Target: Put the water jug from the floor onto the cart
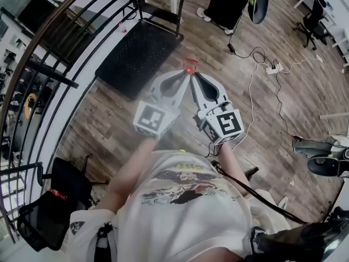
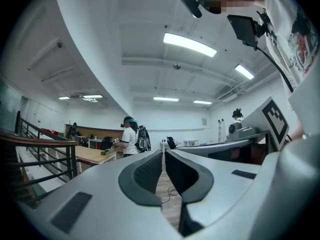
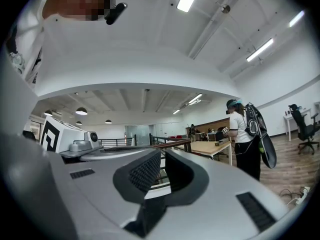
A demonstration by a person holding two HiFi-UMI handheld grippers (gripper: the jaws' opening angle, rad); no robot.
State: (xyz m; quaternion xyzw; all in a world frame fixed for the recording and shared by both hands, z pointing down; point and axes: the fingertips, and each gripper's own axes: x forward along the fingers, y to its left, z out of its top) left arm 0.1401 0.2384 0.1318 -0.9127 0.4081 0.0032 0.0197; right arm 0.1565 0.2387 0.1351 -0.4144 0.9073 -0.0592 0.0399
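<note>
Two jaw pairs pressed together, nothing between: your left gripper and right gripper sit side by side, aimed at cart ahead. Water jug in no view; bearing from jaws unknown.

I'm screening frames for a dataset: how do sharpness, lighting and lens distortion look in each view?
Head view: even light, the grey left gripper slightly smeared, the black metal railing bowed by the lens. Left gripper view: strong fisheye with black corners, the long white ceiling light blown out. Right gripper view: the same fisheye and dark corners, background fairly sharp.
</note>
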